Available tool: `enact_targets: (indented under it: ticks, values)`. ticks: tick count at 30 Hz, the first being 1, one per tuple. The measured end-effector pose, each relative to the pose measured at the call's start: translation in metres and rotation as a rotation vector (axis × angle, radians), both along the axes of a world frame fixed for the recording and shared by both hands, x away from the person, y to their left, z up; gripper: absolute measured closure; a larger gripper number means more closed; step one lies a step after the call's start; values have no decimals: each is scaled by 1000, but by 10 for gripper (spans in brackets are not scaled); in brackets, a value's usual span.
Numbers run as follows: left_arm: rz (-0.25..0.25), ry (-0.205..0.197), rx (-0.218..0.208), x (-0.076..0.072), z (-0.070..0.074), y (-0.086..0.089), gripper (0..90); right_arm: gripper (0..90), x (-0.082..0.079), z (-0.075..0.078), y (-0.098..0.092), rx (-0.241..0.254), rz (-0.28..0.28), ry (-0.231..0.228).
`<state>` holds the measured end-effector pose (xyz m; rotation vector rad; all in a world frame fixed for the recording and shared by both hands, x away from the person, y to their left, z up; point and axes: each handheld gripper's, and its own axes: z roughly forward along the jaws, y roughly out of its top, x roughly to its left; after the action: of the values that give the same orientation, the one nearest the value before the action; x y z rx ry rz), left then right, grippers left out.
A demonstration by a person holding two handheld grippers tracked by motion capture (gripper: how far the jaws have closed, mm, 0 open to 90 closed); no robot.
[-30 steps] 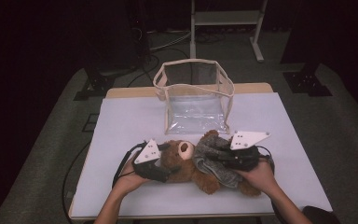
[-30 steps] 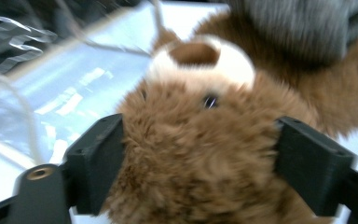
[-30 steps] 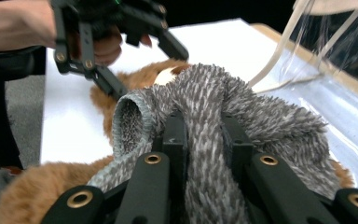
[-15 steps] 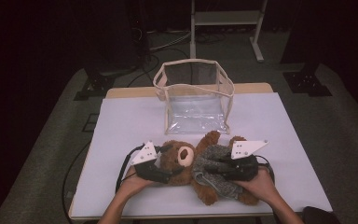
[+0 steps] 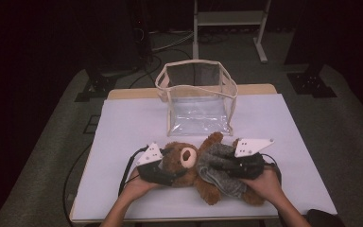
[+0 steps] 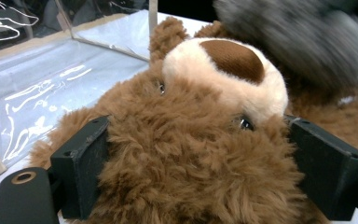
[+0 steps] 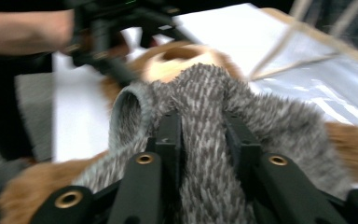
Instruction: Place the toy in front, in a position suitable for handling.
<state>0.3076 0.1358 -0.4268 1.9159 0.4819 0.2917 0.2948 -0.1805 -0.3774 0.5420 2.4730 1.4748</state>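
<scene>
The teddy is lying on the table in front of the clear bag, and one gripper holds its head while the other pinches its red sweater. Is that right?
Not quite: the sweater is grey, not red, as the right gripper view shows. The rest holds: the teddy lies on the table in front of the clear bag, the left gripper has its jaws around the head, and the right gripper pinches the sweater.

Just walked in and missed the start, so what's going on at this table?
A person is working on a brown teddy bear lying on the white table in front of a clear bag. The left gripper has the bear's head between its jaws, which have just been opening. The right gripper pinches a fold of the grey knitted sweater on the bear's body. It looks like the sweater is being put on or pulled off; I cannot tell which.
</scene>
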Motion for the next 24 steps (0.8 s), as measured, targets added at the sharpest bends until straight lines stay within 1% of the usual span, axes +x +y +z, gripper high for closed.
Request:
enact_targets:
  ticks: [2,4,5,6,7,8,9,10,11,13,14,15,16,17,18,19,20,21,22,23,24]
  values:
    - [-8,3,11,-1,0,-2,119,723,9,4,-2,-6,-50,0]
    - [-22,-14,47,-3,0,-5,87,728,18,7,1,-32,-72,-14]
    - [-26,-20,56,-4,0,-6,69,729,24,7,6,-42,-71,-13]
    - [-24,-23,67,-5,0,-7,52,732,26,8,11,-46,-63,-3]
    - [-21,-29,76,-5,0,-7,39,736,27,8,20,-58,-42,-3]
    - [-20,-41,78,-5,1,-6,37,739,25,8,27,-75,-26,-18]
    - [-18,-53,67,-5,1,-5,37,739,22,8,32,-91,-13,-32]
    - [-13,-62,47,-5,1,-3,38,740,19,8,33,-96,-10,-48]
    - [-3,-68,13,-3,2,-1,39,743,18,8,31,-92,-14,-45]
    - [28,-92,-28,-1,3,0,44,749,18,7,17,-52,-35,-17]
    - [40,-114,-43,-2,4,0,44,752,19,6,10,-27,-43,12]
    - [47,-125,-66,-3,5,-1,45,754,20,5,4,-2,-43,36]
    - [44,-124,-68,-3,6,-1,45,755,19,4,0,23,-36,55]
    - [48,-131,-69,-3,6,-1,44,756,18,4,-1,34,-28,65]
    - [48,-128,-68,-4,6,-2,30,756,14,2,0,43,-8,70]
    - [37,-112,-65,-3,5,-2,30,756,12,1,3,37,5,62]
    - [24,-69,-55,-1,2,-3,30,756,10,1,5,30,10,55]
    - [17,-42,-44,-1,0,-4,40,756,10,2,7,22,16,45]
    - [22,-27,-44,0,-3,-6,50,756,10,3,7,15,10,37]
    - [28,-29,-47,-1,-4,-7,50,756,11,4,5,10,-2,24]
    - [30,-32,-43,-1,-4,-7,51,757,13,5,2,16,-17,27]
